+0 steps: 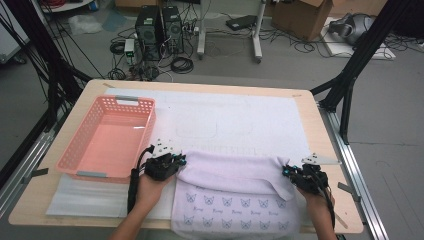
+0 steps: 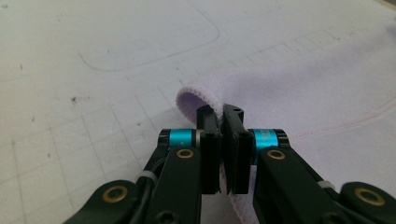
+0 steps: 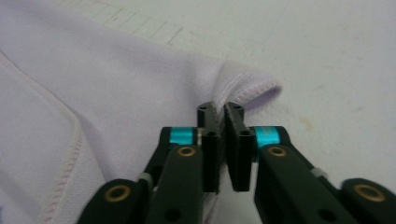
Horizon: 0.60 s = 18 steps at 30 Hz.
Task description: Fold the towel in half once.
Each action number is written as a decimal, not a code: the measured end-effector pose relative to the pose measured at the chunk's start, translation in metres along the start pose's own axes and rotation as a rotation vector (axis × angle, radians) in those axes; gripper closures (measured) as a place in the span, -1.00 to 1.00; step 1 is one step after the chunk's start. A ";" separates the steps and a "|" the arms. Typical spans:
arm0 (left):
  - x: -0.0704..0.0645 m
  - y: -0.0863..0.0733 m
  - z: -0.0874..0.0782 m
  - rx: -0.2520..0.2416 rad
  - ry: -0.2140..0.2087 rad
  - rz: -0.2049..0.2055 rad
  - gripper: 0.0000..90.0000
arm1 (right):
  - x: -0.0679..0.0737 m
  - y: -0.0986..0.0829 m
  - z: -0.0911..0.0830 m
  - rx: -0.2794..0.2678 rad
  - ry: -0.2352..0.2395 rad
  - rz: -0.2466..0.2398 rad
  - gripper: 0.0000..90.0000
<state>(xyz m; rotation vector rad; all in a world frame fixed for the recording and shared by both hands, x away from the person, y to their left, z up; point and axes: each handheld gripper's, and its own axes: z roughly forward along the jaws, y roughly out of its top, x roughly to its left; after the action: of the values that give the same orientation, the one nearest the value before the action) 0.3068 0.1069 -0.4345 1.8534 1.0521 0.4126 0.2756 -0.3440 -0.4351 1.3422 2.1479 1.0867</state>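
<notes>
High view: the cloth [image 1: 235,195] lies folded at the table's [image 1: 320,130] near edge, beside the basket [image 1: 107,137]. Left gripper view: left gripper [image 2: 222,114] clamps the cloth's hem. Right gripper view: right gripper [image 3: 220,112] pinches its other corner.

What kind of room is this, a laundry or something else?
Probably a lab or workshop, not a laundry: computer towers and tangled cables sit on the floor, and a black metal frame surrounds the table.

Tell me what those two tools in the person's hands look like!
Each tool is black. The left tool and right tool have two flat black jaws, shiny turquoise rings beside them and brass-coloured rivets on the arms. A grey three-cornered plate tops each, and a black cable trails back. The forearms are bare.
</notes>
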 end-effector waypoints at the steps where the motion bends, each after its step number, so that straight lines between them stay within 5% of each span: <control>1: 0.001 0.003 0.001 -0.005 -0.003 -0.009 0.90 | -0.001 0.001 -0.001 -0.010 -0.004 0.007 0.92; 8: 0.013 0.031 0.016 -0.002 0.027 -0.020 0.91 | -0.012 0.015 0.003 -0.063 -0.021 0.051 0.93; 13: 0.020 0.039 0.021 0.000 0.043 -0.050 0.91 | -0.014 0.025 0.015 -0.040 -0.038 0.032 0.91; 18: 0.020 0.037 0.022 0.016 0.046 -0.036 0.90 | -0.017 0.020 0.019 -0.010 -0.107 0.079 0.11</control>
<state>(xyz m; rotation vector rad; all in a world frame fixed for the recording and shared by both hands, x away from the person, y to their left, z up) 0.3506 0.1037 -0.4170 1.8442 1.1209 0.4287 0.3080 -0.3463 -0.4326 1.4576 2.0263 1.0288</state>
